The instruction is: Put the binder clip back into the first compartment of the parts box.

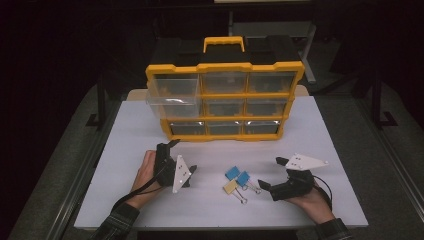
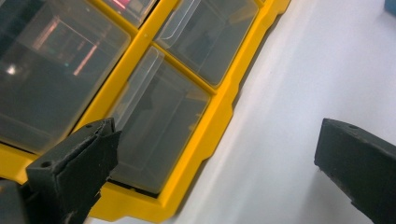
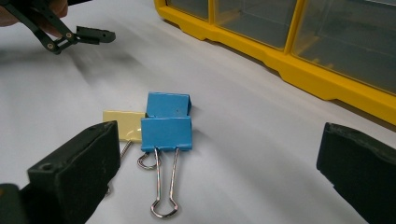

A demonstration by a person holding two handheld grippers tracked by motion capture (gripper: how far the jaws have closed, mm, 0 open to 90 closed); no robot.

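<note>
A yellow organizer with clear drawers stands upright at the back of the white table. A drawer in its left column sticks out. Two blue binder clips and a yellow one lie together near the front. My left gripper is open to their left, facing the organizer's lower drawers. On their right, my right gripper is open and faces the clips. The front blue clip lies just ahead of its jaws, with nothing held.
The organizer's yellow frame runs across the far side of the right gripper view. One finger of the left gripper shows at that view's top left. A dark floor surrounds the table, and a table edge lies close behind both hands.
</note>
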